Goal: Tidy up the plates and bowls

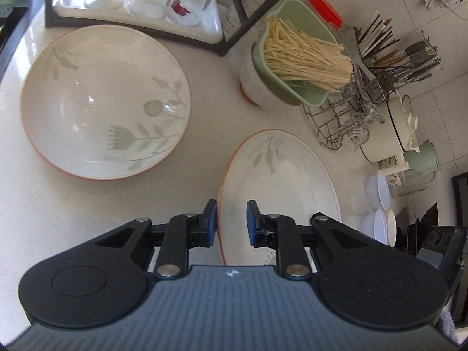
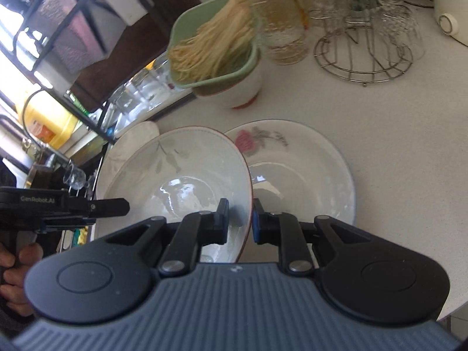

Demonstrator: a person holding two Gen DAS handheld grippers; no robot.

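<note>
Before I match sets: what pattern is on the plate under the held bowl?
A pink flower with grey-green leaves on the plate; right wrist view.

Your pale countertop (image 1: 204,122) carries a leaf-patterned bowl (image 1: 105,102), a rose plate (image 2: 307,169) and a wire rack (image 1: 345,117).

You're looking at a white bowl (image 1: 105,102) showing grey-green flowers and an orange rim; the held plate (image 1: 280,187) is wearing matching leaves; another plate (image 2: 304,172) is showing a pink flower; the noodle holder (image 1: 292,55) is looking pale green.
</note>
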